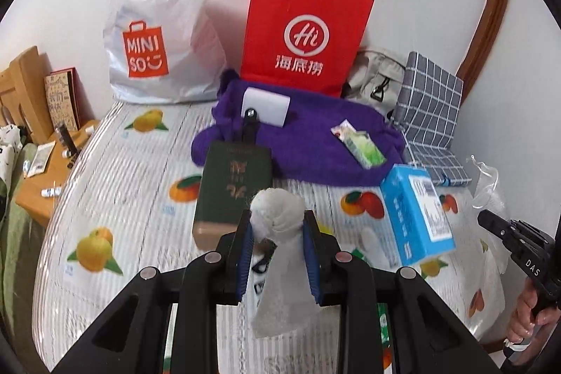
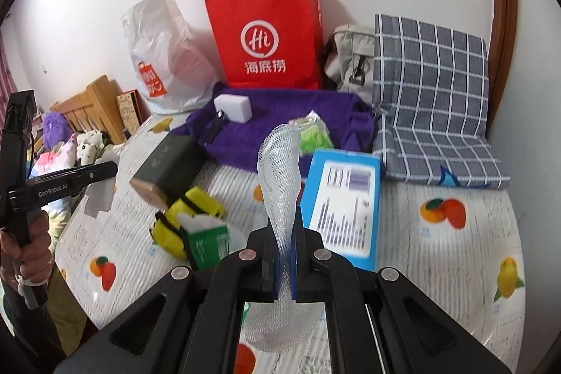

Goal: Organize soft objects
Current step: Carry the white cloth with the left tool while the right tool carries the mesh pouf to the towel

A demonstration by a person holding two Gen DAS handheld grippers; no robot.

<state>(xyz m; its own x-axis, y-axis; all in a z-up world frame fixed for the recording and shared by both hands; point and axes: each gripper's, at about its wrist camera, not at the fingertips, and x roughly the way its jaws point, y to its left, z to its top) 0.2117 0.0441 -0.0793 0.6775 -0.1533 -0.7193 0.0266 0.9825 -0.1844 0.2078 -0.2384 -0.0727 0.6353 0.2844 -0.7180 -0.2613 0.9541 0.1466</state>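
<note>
**A:** Status, left to right?

**B:** Left gripper [image 1: 277,233] is clamped on a knotted white cloth [image 1: 275,216], its tail hanging below the pads, held over the near part of the bed [image 1: 115,184]. Right gripper [image 2: 284,244] is pinched tight on a strip of clear foam net [image 2: 278,170], held above the near-middle of the bed.

**A:** Step?

**B:** Looks like the carry: both soft items are picked and neither is placed. Next move needs a drop spot for each. My guess is the purple towel [image 1: 308,142] at the far side, or the red paper bag [image 1: 308,23] at the far edge against the wall.

**A:** Room?

**B:** Left half of the bed is mostly bare. The middle is crowded: green box [image 1: 233,188], blue box [image 1: 413,212], yellow pouch [image 2: 186,216]. The checked cushion [image 2: 431,86] fills the far right corner. The grippers are close side by side, so crossing paths is a risk.
</note>
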